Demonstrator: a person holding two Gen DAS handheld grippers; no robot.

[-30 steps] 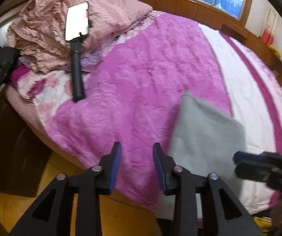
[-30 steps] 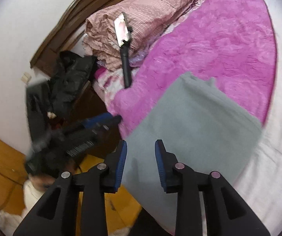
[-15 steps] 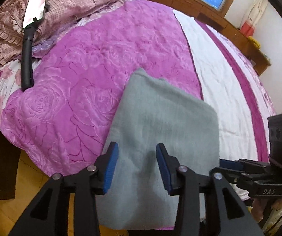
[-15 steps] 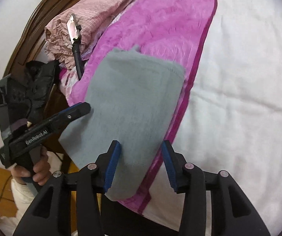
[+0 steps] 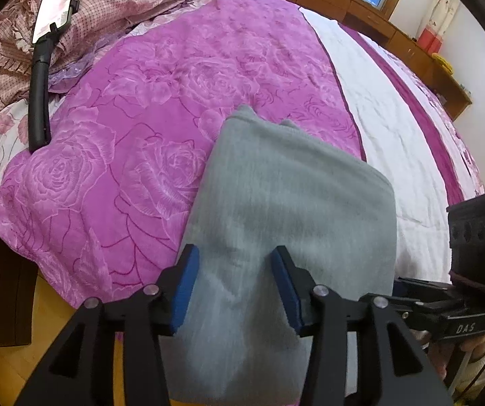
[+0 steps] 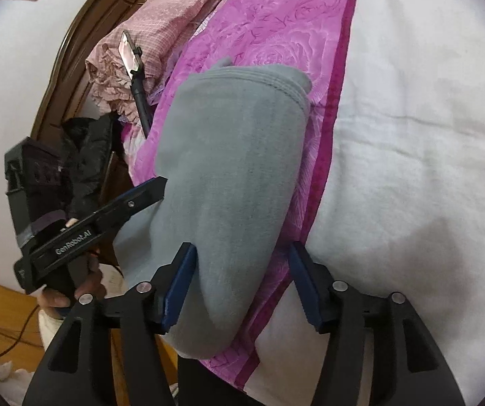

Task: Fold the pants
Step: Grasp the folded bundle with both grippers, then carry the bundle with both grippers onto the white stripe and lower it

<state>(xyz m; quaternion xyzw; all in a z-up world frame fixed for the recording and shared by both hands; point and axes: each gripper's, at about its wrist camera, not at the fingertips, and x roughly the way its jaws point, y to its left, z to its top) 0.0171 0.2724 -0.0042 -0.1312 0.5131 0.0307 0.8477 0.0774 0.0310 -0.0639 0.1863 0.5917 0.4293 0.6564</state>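
Observation:
The grey pants lie folded in a long rectangle on the bed, with the near end hanging over the bed's edge; they also show in the right wrist view. My left gripper is open, its blue pads on either side of the near end, above the cloth. My right gripper is open too, over the near right edge of the pants. Each gripper shows in the other's view: the right one at the lower right, the left one at the left.
The bed has a magenta rose quilt and a white sheet. A phone on a black selfie stick leans on pink bedding at the headboard. Dark clothes lie by the bed. Wooden floor is below.
Both grippers have swung in over the pants and closer to the near end. Both jaws have opened wider, the right one most.

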